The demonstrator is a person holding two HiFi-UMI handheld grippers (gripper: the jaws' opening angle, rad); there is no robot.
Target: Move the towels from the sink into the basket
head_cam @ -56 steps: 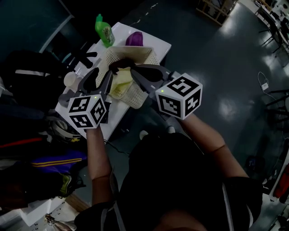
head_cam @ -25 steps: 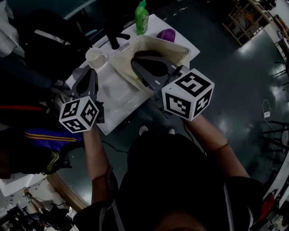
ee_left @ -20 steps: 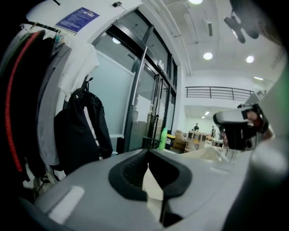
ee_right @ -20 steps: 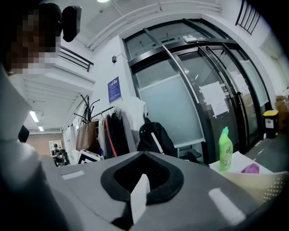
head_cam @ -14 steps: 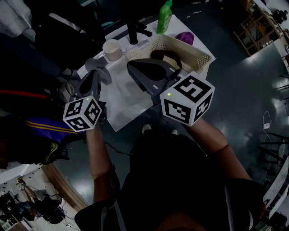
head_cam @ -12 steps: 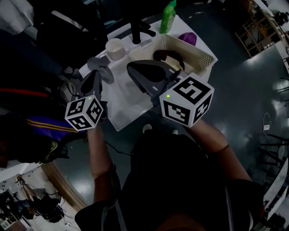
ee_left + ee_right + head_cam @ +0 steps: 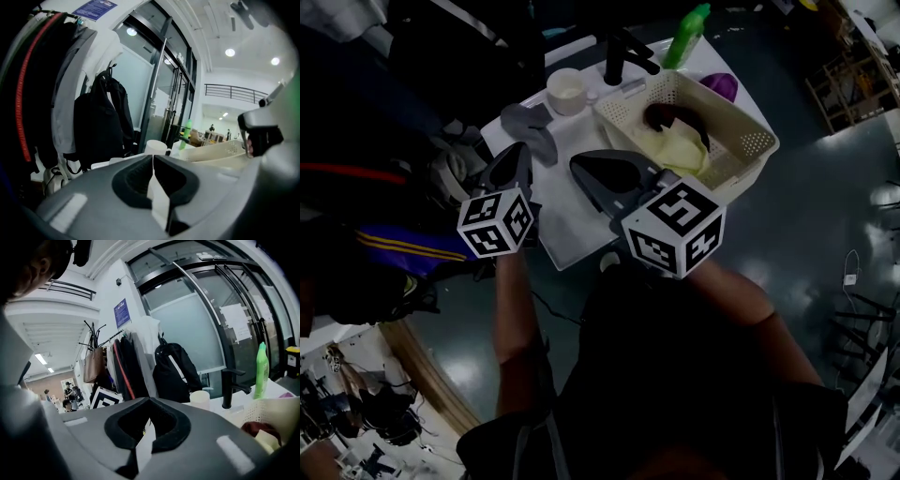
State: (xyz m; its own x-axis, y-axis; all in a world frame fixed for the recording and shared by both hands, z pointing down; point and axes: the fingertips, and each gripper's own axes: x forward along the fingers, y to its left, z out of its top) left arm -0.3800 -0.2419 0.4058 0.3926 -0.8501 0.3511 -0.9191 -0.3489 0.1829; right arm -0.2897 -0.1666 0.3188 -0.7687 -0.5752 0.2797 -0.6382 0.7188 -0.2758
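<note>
Both tools empty, jaws pressed together: left gripper (image 7: 519, 155) hovers just short of the grey towel (image 7: 534, 131), which lies crumpled on the white sink (image 7: 567, 220) beside the cup (image 7: 567, 91). The right gripper (image 7: 581, 167) hangs near the basket (image 7: 757, 142), which already holds a yellow towel (image 7: 675, 150) and a maroon towel (image 7: 670, 117). Likely best to spread the left jaws before dropping, then pinch a raised fold mid-cloth so it lifts clear of the rim.

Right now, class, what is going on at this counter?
A person holds the left gripper and right gripper over the white counter, both shut and empty. The basket holds a yellow towel and a dark red towel. A grey cloth lies on the counter outside it, just ahead of the left gripper.
</note>
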